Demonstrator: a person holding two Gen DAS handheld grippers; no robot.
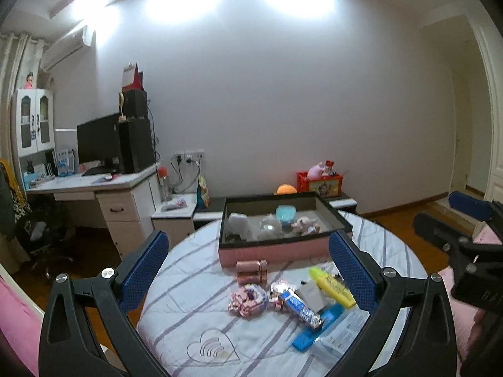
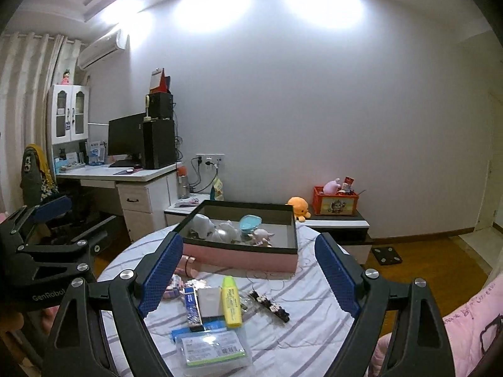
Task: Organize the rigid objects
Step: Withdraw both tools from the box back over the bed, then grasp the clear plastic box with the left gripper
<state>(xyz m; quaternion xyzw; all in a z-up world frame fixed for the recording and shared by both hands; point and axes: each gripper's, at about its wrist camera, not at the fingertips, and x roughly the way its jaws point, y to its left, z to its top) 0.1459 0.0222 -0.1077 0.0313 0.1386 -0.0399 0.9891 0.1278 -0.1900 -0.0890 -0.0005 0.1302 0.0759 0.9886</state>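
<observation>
Clear plastic packet (image 2: 213, 350) with a printed label lies nearest my right gripper (image 2: 248, 279), at 6 o'clock on the round table (image 2: 314, 323), overlapping a blue flat piece (image 2: 201, 328)

Rigid items to sort, all loose on the striped cloth between me and the box:
- yellow highlighter (image 2: 231, 301), centre, cap toward 12 o'clock
- white-and-black block (image 2: 209, 301) touching its 9 o'clock side
- blue foil stick (image 2: 192, 308) beside that
- dark beaded clip (image 2: 270, 306) at 3 o'clock of the highlighter, apart from it
- copper cylinder (image 1: 251, 270) lying just in front of the pink wall of the box
- pink checked scrunchie (image 1: 248, 299); looks soft, probably not mine to sort

Pink box (image 2: 239, 256) with dark rim sits at 12 o'clock; already holds pale toys and a teal bowl (image 2: 250, 223)

Both my grippers hang above the table, nothing between the pads. Right jaws stand wide apart; left gripper (image 1: 248, 265) likewise spread and empty

Judgement: step in hand is choosing and approaching a first piece. Highlighter is the cleanest pick. I'd come down with pads across its narrow sides, at mid-body, clear of the block that touches it, so closing doesn't drag the neighbour. Left could take the copper cylinder, gripping across its length since it may roll
</observation>
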